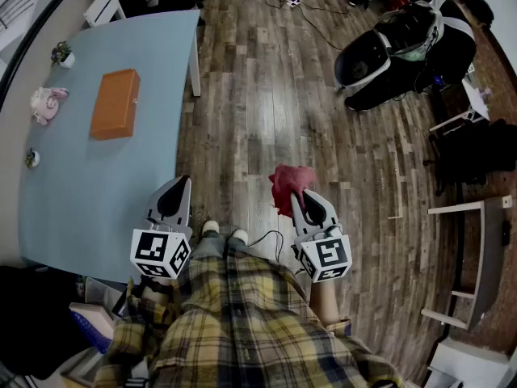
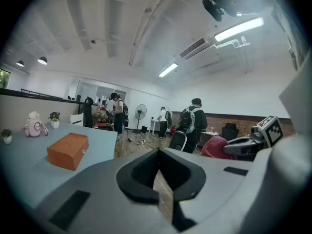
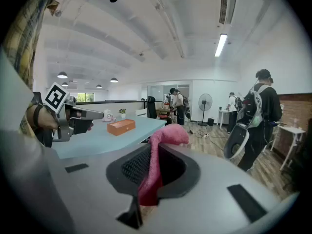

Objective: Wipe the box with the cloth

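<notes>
While the orange box point(image 1: 115, 103) sits far left on the table point(image 1: 81, 208) in the head view, both grippers are well away from it.

In the left gripper view, the left gripper point(image 2: 157, 174) is shut tight and empty.

In the right gripper view, the right gripper point(image 3: 150, 177) pinches the floppy red cloth point(image 3: 168, 135). Hard rubbing could pull it out.

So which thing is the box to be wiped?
Look at the big pale blue table on the left of the head view. Near its middle lies the box, flat and rectangular. It is the only orange thing there; its neighbours are a pink toy and two tiny potted plants.
</notes>
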Motion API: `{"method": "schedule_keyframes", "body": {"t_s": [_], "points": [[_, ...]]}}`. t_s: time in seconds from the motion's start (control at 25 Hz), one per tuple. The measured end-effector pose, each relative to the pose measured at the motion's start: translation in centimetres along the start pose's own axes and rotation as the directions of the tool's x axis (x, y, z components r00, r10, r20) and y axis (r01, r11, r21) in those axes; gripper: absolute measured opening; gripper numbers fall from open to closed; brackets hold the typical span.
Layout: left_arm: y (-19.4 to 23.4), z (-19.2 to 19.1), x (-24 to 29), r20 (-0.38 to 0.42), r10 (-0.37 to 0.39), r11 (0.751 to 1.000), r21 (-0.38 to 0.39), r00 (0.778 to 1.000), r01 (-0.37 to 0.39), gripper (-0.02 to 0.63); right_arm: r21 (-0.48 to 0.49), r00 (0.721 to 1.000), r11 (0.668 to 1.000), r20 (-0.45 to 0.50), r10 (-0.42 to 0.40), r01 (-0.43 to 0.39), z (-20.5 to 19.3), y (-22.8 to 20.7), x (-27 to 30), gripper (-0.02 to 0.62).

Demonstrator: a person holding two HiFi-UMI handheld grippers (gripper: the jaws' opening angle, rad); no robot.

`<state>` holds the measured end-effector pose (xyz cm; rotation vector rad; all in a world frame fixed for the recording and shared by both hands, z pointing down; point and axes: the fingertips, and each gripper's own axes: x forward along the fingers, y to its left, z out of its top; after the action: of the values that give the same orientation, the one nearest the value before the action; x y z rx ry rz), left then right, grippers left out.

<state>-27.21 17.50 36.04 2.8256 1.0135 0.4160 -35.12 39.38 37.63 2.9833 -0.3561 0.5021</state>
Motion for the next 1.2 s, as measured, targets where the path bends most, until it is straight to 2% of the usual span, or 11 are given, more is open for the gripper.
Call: {"method": "schedule_keyframes", "body": {"t_s": [0.16,0.28,0.56,0.76,0.96,1.2], "points": [[-1.2,-0.5,0.5,-0.003,-0.005,1.0,-0.003,1.0,0.005,-0.004,0.015,0.999,0.999,0.024,0.046,-0.046,-0.4,-0.1,-0.8,0.037],[-2.4,-0.8,1.1,-0.013,-0.015,1.0,-0.002,1.0,0.015,0.051,0.02,0.998,0.998,0.033,0.059,-0.06,-0.4,-0.7,-1.5,0.037],[-3.5,-1.6,2.1,-0.044,-0.011,1.0,0.008,0.999,0.012,0.123,0.052,0.996,0.995,0.029,0.084,-0.086,-1.6,-1.8,-1.7,0.038],[-1.9,-2.0,3.6,-0.058,0.007,1.0,-0.007,0.998,-0.008,0.163,0.066,0.995,0.993,0.012,0.098,-0.098,-2.1,-2.3,0.5,0.038],[-0.2,-1.4,6.4,-0.053,0.029,1.0,-0.011,0.998,-0.03,0.172,0.068,0.994,0.992,-0.002,0.108,-0.108,-1.8,-4.1,3.4,0.038],[4.0,0.8,10.6,-0.04,0.054,0.998,-0.022,0.998,-0.055,0.173,0.064,0.992,0.99,-0.012,0.125,-0.124,0.0,-5.6,9.1,0.037]]}}
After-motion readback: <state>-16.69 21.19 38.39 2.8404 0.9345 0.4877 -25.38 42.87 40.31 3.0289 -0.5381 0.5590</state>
